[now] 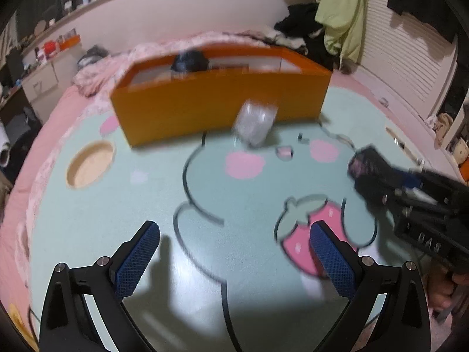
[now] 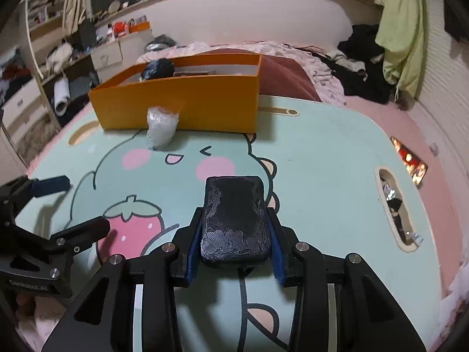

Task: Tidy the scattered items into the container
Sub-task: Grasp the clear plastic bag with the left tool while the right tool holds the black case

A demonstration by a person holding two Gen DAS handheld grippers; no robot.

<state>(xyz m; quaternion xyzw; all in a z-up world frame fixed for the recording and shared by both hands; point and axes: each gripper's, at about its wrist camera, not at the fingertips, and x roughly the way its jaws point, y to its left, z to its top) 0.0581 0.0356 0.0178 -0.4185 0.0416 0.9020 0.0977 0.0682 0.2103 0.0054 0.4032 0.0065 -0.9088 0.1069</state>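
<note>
— Black pad (image 2: 234, 223), the dark textured slab, sits nearest us: our right gripper (image 2: 234, 234) has its blue pads (image 2: 193, 252) pressed on both its sides and holds it above the mint cartoon table (image 2: 322, 158).

— And our left gripper (image 1: 234, 252)?

— Its blue fingers (image 1: 137, 261) stand wide apart with nothing between them, over the strawberry print (image 1: 304, 234) at the near edge. From the right wrist view we see it at the left.

— Farther out?

— We see a crumpled clear plastic bag (image 2: 161, 129) on the table, leaning on the near wall of the orange box (image 2: 187, 102).

— Anything in that box?

— A black bundle (image 2: 156, 69) shows above the rim at its far left end. Behind the box lies pink bedding (image 2: 293, 50).
</note>
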